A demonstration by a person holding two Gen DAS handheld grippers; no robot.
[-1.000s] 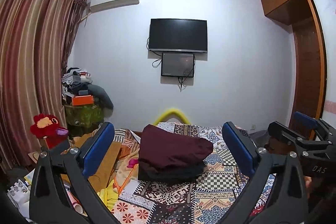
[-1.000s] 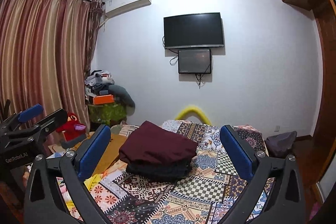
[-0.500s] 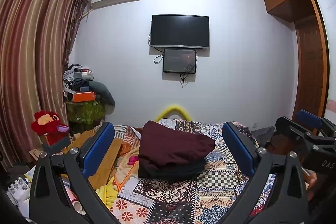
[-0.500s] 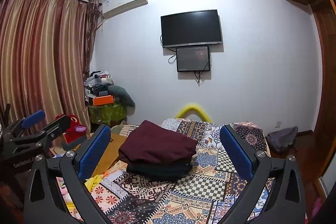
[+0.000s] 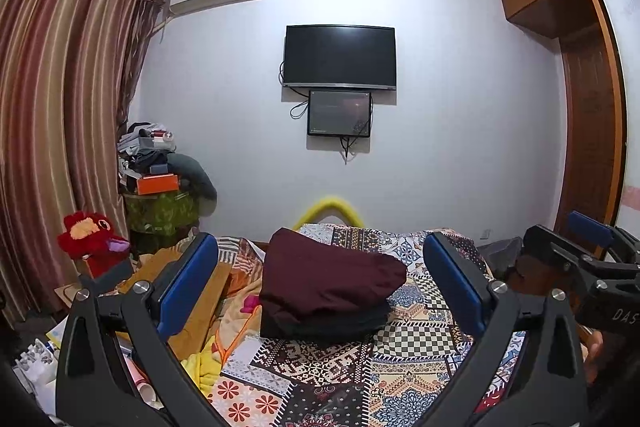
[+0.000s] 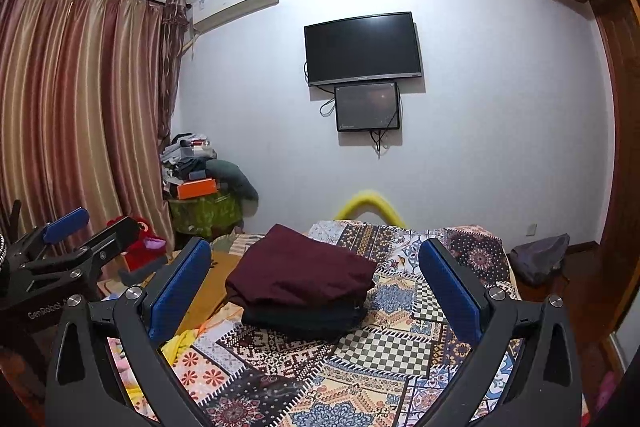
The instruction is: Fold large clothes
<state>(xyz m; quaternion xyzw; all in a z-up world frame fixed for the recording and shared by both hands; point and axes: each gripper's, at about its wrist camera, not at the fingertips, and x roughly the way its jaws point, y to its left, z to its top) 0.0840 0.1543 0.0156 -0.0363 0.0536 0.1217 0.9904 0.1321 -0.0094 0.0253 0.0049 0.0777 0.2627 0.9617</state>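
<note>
We've got both the left gripper [image 5: 320,291] and right gripper [image 6: 316,287] spread wide, holding nothing. The folded maroon garment [image 5: 328,279] sits atop a dark one, mid-bed, dead ahead and farther out, about equally reachable for either.

The patterned bed [image 6: 384,343] lies open in front of and to the right of the folded stack [image 6: 300,291], the only bulk on it. Left of the stack, the bed edge is crowded with loose yellow and orange cloth [image 5: 208,311] (possibly bedding; hard to tell). Both tools hang above the bed, touching nothing.
</note>
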